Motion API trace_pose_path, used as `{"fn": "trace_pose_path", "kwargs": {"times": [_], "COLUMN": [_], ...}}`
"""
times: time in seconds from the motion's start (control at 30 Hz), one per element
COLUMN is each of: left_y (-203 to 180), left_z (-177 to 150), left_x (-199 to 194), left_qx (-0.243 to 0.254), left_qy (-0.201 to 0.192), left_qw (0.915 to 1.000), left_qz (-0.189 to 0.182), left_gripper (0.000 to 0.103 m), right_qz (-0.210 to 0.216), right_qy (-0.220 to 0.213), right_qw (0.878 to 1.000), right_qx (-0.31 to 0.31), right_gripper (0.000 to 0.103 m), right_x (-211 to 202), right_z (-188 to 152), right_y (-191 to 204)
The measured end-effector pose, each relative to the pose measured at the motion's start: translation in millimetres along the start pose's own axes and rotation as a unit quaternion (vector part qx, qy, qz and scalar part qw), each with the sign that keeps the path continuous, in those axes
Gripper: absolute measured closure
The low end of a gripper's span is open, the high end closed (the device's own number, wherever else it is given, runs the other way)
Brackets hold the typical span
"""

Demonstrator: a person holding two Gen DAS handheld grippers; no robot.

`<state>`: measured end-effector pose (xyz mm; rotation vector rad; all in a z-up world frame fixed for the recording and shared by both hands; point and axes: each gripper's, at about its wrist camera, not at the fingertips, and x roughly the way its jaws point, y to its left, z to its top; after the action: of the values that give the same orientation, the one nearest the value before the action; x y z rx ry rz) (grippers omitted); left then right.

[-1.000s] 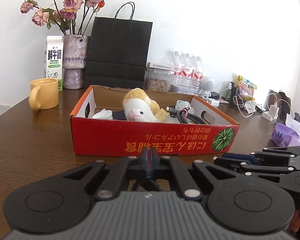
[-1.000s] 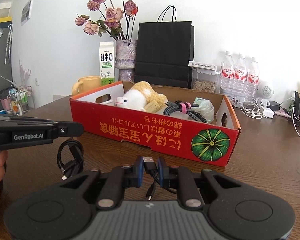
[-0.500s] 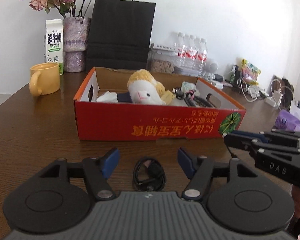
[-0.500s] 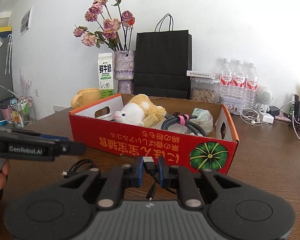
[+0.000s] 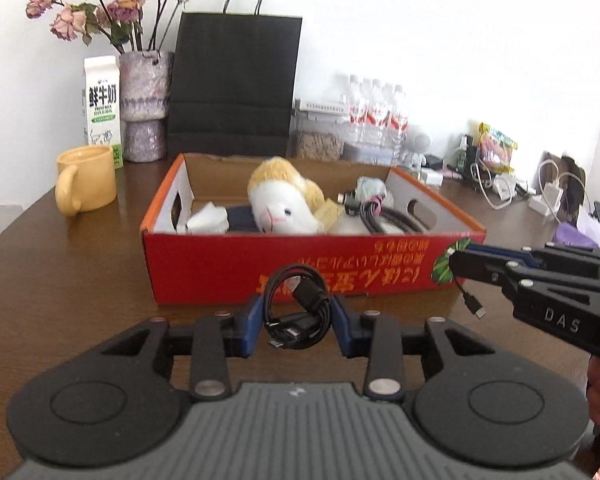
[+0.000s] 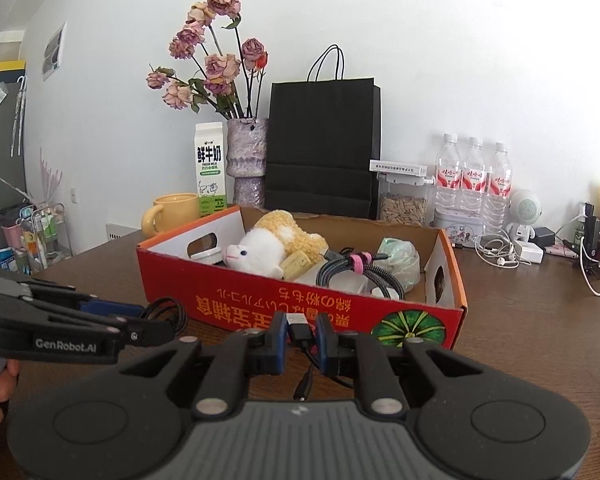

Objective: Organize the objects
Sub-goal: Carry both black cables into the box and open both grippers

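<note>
Coiled black cable (image 5: 298, 312), a loose bundle of thin glossy cord wound into several loops, with one dark plug showing at the top of the coil and another at its lower edge. It sits between the blue pads (image 5: 254, 322) of the left gripper (image 5: 298, 322), whose jaws have just been closing and now press on both flanks of the coil, which appears lifted clear of the wooden table (image 5: 60, 280). Straight ahead of these jaws, just beyond the coil, stands the red cardboard box (image 5: 340, 280), already holding a plush lamb (image 5: 284, 208) and a braided cable (image 6: 356, 272). To the right of the left gripper, the right gripper (image 6: 301, 338) is narrowly closed on a second cable's plug (image 6: 300, 330), its free end (image 5: 474, 307) dangling below the jaws. Judged step: carrying the coil to the box. For a clean result, keep the squeeze steady so no loop slips out, raise the bundle above the near wall, and let go only over a free spot inside. Loose loops may snag the box rim; the cord is light and springy.
</note>
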<state>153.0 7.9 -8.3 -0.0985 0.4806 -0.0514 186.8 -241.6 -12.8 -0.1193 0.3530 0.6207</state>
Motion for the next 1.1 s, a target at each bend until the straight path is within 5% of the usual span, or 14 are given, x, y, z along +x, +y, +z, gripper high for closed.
{"fn": "trace_pose_path", "kwargs": {"times": [0.17, 0.47, 1.03, 1.1], "left_y": [1.3, 10.8, 40.9, 41.4], "left_z": [35.6, 71.5, 78.3, 76.4], "left_x": [-1.2, 31.8, 118.6, 117.5], "left_qx": [-0.005, -0.019, -0.032, -0.029], "left_qy": [-0.051, -0.086, -0.035, -0.042], "left_qw": [0.9986, 0.9952, 0.9966, 0.9964], "left_qz": [0.013, 0.043, 0.067, 0.068], "left_gripper": [0.065, 0.065, 0.063, 0.048], "right_qz": [-0.006, -0.027, -0.044, -0.042], "right_qy": [-0.032, -0.074, -0.029, -0.019], "right_qw": [0.999, 0.997, 0.998, 0.998], "right_qx": [-0.006, 0.0, 0.045, 0.047], "right_gripper": [0.089, 0.089, 0.088, 0.088], "right_x": [1.2, 31.9, 133.8, 138.4], "right_z": [22.2, 61.8, 64.4, 61.3], "right_y": [-1.7, -9.6, -48.4, -49.2]}}
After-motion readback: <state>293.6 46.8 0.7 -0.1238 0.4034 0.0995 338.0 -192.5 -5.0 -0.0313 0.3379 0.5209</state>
